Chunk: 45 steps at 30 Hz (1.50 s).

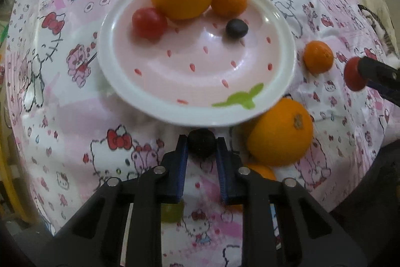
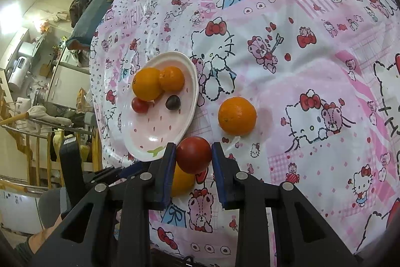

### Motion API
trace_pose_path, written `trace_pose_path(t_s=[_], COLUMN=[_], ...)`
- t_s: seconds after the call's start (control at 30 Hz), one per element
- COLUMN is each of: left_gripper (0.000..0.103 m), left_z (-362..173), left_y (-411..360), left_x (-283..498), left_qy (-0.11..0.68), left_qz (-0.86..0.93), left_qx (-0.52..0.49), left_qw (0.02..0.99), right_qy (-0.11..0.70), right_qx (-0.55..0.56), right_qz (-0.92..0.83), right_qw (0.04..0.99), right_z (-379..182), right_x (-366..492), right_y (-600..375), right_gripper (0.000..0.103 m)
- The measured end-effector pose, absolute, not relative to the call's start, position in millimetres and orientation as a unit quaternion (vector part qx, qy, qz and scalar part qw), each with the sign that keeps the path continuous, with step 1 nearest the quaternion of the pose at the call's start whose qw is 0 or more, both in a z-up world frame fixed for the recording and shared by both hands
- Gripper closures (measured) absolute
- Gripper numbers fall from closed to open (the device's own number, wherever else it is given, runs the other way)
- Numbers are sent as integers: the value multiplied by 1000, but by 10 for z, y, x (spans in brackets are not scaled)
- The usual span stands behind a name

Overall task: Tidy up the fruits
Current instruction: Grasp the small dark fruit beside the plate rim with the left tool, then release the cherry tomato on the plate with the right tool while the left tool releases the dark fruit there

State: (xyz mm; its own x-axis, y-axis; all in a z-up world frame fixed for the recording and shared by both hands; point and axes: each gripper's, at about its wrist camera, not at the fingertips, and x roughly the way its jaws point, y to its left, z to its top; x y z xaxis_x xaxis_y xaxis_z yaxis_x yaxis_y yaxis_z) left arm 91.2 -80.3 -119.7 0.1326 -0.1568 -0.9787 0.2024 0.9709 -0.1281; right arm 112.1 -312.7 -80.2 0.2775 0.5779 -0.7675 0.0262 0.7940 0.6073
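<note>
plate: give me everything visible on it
The plate is round and shallow, glossy like ceramic or melamine, with a white rim, a pale pink well with red seed-like flecks, and a green leaf mark. It lies flat on the printed cloth. In it: two oranges, a red tomato and a dark grape.

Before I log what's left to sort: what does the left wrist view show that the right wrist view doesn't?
Only the left wrist view shows the left gripper shut on a dark grape, a green fruit under that gripper, and a cat at the cloth's edge.

Only the right wrist view shows the cluttered room beyond the table.

Both show the plate holding two oranges, a tomato and a dark grape, loose oranges on the cloth, and the right gripper shut on a tomato.
</note>
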Motion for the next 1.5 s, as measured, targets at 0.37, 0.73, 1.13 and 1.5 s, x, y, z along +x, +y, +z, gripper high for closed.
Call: trace_pose_path(t_s=[0.37,0.73,1.13,1.5], left_gripper=[85,84,84,84], left_z=[-810,-570,-562,-850], left_y=[-388,-105,-71,-195], left_x=[788,1093,1654,2089], left_qy=[612,584,569,567], left_qz=[-99,-58,-69,-95], left_qx=[-6,-4,5,-4], left_qw=[784,810,820,818], right_qy=[561,543,553,580], right_qx=[264,260,212,183], right_qz=[197,215,221,216], right_qw=[760,769,775,764], right_z=[-709,-522,-564,-863], right_x=[1135,1250,1763,2066], right_y=[-3066,-3012,-2789,-2622], right_gripper=[73,73,73,73])
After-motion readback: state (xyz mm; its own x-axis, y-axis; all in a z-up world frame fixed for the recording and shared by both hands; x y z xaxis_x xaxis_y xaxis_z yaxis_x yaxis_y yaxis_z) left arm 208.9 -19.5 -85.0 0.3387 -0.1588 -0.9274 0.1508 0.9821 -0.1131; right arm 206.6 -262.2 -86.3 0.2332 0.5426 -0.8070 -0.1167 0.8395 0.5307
